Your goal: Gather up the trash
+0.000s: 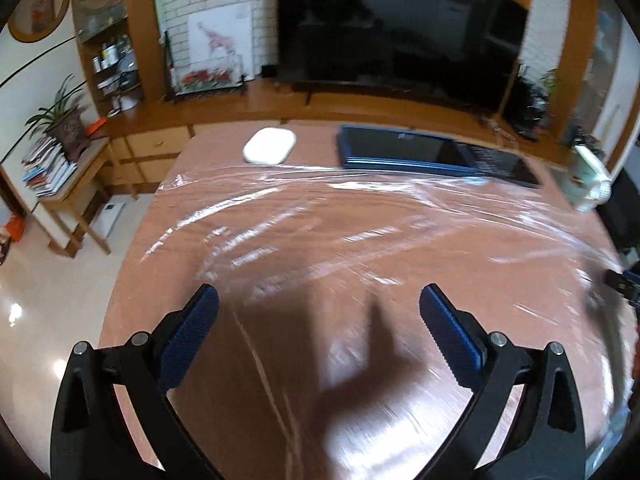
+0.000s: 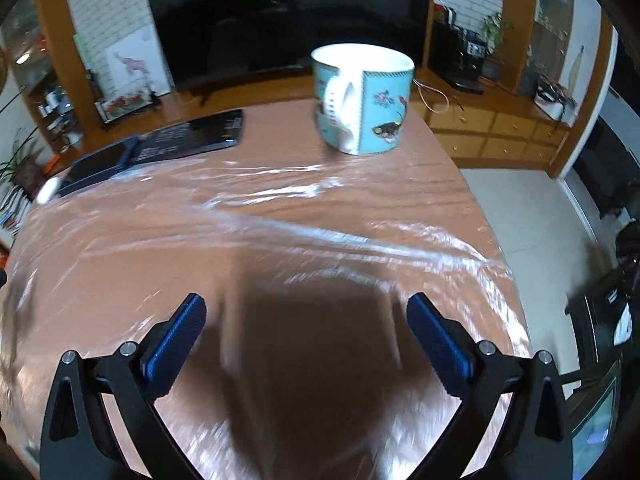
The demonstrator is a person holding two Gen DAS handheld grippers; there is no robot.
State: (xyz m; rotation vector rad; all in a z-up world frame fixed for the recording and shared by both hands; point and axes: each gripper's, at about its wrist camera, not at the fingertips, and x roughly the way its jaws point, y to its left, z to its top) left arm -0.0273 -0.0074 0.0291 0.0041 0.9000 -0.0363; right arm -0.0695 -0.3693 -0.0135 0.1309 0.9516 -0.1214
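A large sheet of clear plastic wrap (image 1: 360, 220) lies spread flat over most of the reddish-brown table; it also shows in the right wrist view (image 2: 280, 208). My left gripper (image 1: 319, 312) is open and empty, hovering over the near part of the sheet. My right gripper (image 2: 306, 320) is open and empty too, over the sheet's near right part. Both views are blurred by motion. No other loose trash shows.
A white flat object (image 1: 269, 146) and a dark blue-edged tablet or book (image 1: 404, 150) lie at the table's far side. A turquoise mug (image 2: 362, 98) stands at the far right. The table edge (image 2: 500, 240) drops to the floor on the right. A TV (image 1: 400, 28) stands behind.
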